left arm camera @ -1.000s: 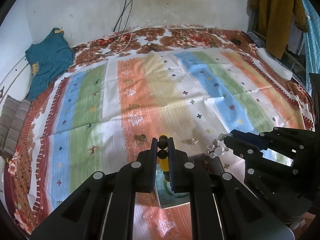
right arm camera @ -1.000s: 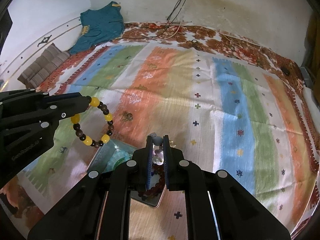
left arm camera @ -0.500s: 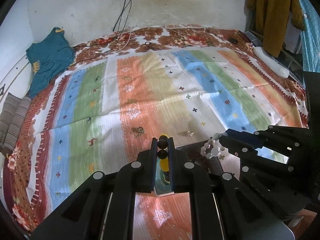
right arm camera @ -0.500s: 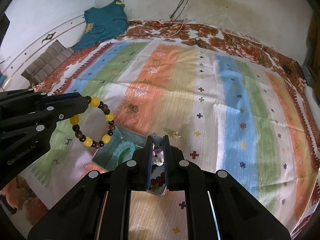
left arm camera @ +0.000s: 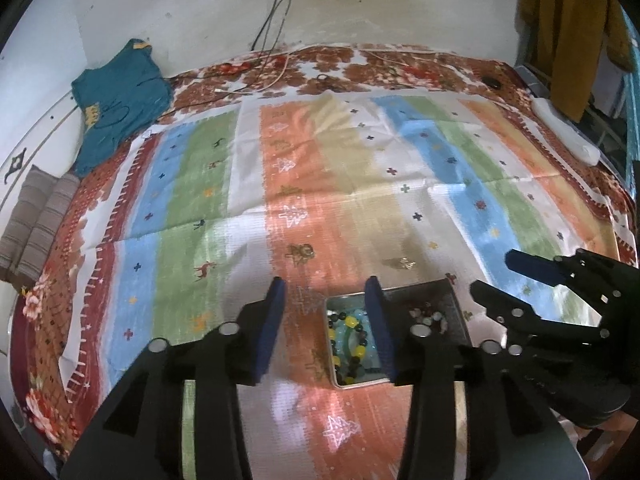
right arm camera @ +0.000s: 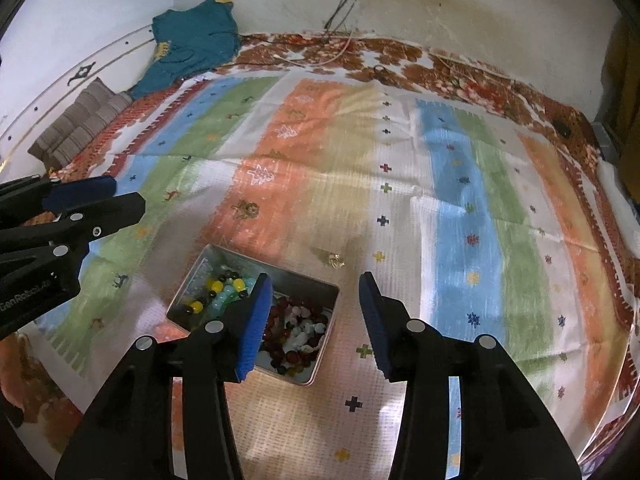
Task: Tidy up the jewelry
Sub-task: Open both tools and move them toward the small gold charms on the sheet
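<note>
A metal tin [right arm camera: 320,364] [left arm camera: 450,286] sits on the striped mat. A yellow-and-dark bead bracelet [right arm camera: 218,286] [left arm camera: 350,338] lies in its left part over pale green beads. Dark red and white beads [right arm camera: 298,330] [left arm camera: 428,316] lie in its right part. My left gripper [left arm camera: 326,320] is open and empty just above the tin's left side. My right gripper [right arm camera: 316,320] is open and empty above the tin's right side. A small gold piece [right arm camera: 335,259] [left arm camera: 405,263] lies on the mat beyond the tin.
The striped mat [right arm camera: 400,160] covers a bed with a floral sheet. A teal shirt [right arm camera: 192,40] and striped cushions [right arm camera: 80,120] lie far left by the wall. Cables [left arm camera: 276,76] run down the wall onto the bed.
Both grippers opened. The yellow-and-dark bracelet left the left gripper and the white beads left the right gripper; both now lie in the tin. Both grippers have risen.
</note>
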Demonstrator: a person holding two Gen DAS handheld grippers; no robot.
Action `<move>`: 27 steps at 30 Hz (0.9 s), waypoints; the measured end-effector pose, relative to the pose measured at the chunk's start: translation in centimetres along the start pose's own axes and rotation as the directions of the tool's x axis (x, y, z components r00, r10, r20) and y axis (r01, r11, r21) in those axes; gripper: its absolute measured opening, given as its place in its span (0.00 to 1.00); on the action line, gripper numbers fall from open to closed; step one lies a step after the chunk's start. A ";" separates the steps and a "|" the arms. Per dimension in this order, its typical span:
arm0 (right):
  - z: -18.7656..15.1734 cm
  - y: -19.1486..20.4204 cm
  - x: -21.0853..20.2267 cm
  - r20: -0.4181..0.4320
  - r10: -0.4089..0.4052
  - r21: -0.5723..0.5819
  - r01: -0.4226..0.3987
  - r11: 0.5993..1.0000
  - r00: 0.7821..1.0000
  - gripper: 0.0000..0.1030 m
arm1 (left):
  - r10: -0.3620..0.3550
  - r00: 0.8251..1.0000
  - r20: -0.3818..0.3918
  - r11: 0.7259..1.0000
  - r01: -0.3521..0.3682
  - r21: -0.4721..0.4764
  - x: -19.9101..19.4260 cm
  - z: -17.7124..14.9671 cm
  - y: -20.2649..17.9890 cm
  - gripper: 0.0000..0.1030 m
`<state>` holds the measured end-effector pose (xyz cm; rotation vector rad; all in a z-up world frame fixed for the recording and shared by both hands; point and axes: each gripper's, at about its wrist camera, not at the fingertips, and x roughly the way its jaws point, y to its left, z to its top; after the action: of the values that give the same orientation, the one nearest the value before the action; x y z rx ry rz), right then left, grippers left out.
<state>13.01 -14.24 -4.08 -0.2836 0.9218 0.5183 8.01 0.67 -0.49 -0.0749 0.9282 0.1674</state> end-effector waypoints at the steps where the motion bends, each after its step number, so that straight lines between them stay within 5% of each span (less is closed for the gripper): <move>1: 0.0 -0.1 0.1 -0.005 0.003 0.008 -0.003 1.000 1.000 0.46 | 0.003 1.000 -0.004 1.000 -0.003 -0.006 0.2 0.2 0.3 0.46; 15: 1.3 -1.6 2.2 -0.052 -0.012 0.083 0.017 0.996 0.999 0.56 | 0.003 1.000 -0.028 0.995 -0.005 -0.098 3.1 2.7 2.5 0.63; 27: 2.7 -2.4 4.8 -0.126 0.008 0.118 0.007 0.993 0.992 0.62 | 0.043 0.992 -0.121 0.992 -0.057 -0.109 8.4 3.8 4.3 0.64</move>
<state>18.52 -13.59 -6.44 -0.2101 1.0718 0.4481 15.25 6.35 -4.93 -0.1669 1.0396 0.2638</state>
